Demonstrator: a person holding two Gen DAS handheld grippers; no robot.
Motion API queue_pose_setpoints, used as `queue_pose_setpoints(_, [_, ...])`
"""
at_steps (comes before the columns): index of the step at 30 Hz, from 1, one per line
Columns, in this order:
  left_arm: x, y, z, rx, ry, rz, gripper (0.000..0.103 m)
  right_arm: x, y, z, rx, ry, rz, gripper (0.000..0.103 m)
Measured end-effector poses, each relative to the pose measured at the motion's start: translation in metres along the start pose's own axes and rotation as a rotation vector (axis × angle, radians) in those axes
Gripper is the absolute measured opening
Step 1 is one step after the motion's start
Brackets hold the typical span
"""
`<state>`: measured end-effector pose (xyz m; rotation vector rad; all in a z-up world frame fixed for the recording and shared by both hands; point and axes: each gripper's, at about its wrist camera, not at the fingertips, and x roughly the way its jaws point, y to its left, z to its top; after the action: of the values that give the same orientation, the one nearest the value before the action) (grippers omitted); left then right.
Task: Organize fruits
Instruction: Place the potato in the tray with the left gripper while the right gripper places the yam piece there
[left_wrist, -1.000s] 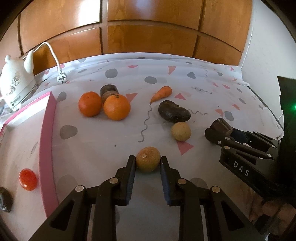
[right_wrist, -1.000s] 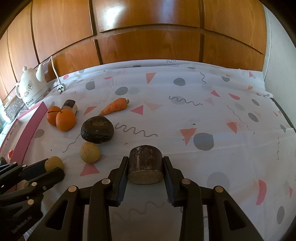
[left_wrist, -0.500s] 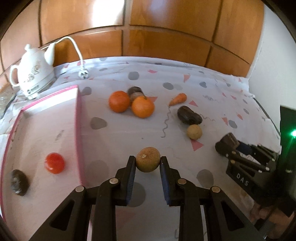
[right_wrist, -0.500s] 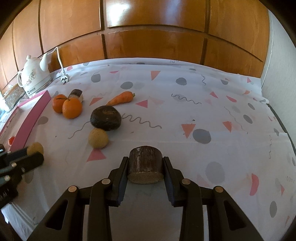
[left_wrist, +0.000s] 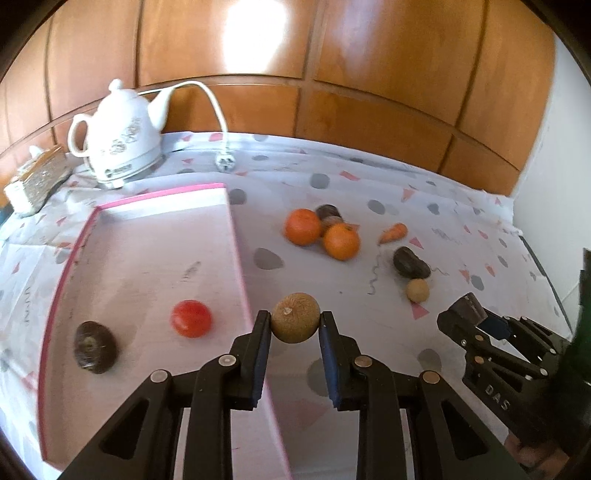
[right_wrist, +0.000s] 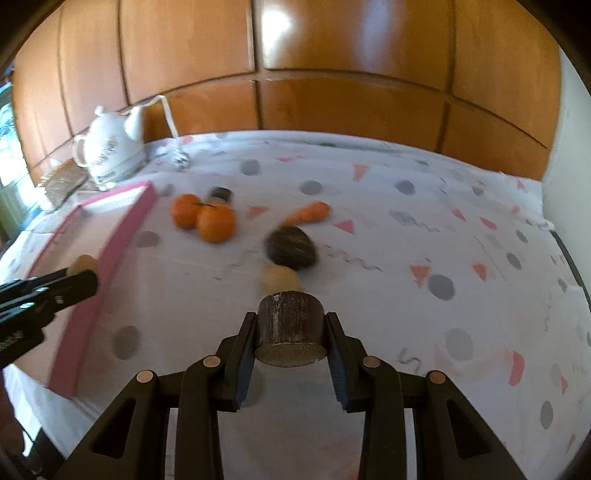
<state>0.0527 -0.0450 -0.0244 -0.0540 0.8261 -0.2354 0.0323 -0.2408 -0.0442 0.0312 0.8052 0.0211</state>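
Here, left gripper (left_wrist: 294, 325) jaws clamp tan fruit (left_wrist: 295, 317), right gripper (right_wrist: 290, 332) jaws clamp brown cylinder (right_wrist: 290, 328), tomato (left_wrist: 191, 318) left-view only

1. Left gripper (left_wrist: 294, 325) jaws clamped on a round tan-brown fruit (left_wrist: 295, 317), held above the pink tray's (left_wrist: 236, 236) right rim.
2. Tray at the bench's left side holds a red tomato (left_wrist: 191, 318) and a dark brown fruit (left_wrist: 95, 346), apart from each other.
3. Two oranges (left_wrist: 321, 234) touching mid-bench; carrot (left_wrist: 394, 232), dark avocado-like fruit (left_wrist: 410, 262), small tan ball (left_wrist: 417, 290) to their right.
4. Right gripper (left_wrist: 469, 314) at the right edge grips a dark brown piece.
5. White kettle (left_wrist: 118, 144) at the far left corner.
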Motion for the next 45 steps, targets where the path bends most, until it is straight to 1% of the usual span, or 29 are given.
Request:
queue_pose_setpoints(7, [-0.014, 0.03, -0.001, -0.068, -0.023, 0.04, 0.027, -0.01, 0.042, 0.015, -0.075, -0.019, 0.125, 0.036])
queue_pose_setpoints(13, [-0.025, 0.055, 0.001, -0.123, -0.048, 0.074, 0.027, -0.015, 0.077, 0.022, -0.133, -0.023, 0.213, 0.036])
queue_pose_setpoints(19, [-0.031, 0.079, 0.0, -0.169, -0.054, 0.108, 0.027, -0.016, 0.109, 0.025, -0.192, -0.008, 0.293, 0.036])
queue_pose_setpoints(28, [-0.031, 0.132, 0.001, -0.272, -0.041, 0.166, 0.027, -0.011, 0.147, 0.024, -0.274, 0.047, 0.402, 0.036])
queue_pose_setpoints(34, [-0.029, 0.157, 0.012, -0.304, -0.044, 0.186, 0.027, -0.001, 0.173, 0.028, -0.302, 0.081, 0.44, 0.036])
queue_pose_setpoints(36, [-0.027, 0.16, 0.016, -0.297, -0.042, 0.188, 0.032, 0.003, 0.179, 0.03, -0.3, 0.097, 0.455, 0.036])
queue_pose_setpoints(37, [-0.027, 0.162, 0.018, -0.3, -0.044, 0.192, 0.037, 0.005, 0.183, 0.031, -0.303, 0.104, 0.468, 0.036])
queue_pose_setpoints(38, [-0.028, 0.163, 0.018, -0.308, -0.049, 0.196, 0.04, 0.006, 0.185, 0.032, -0.303, 0.105, 0.469, 0.036])
queue_pose_setpoints(45, [-0.03, 0.164, 0.011, -0.337, -0.038, 0.215, 0.04, 0.007, 0.2, 0.03, -0.301, 0.103, 0.485, 0.037])
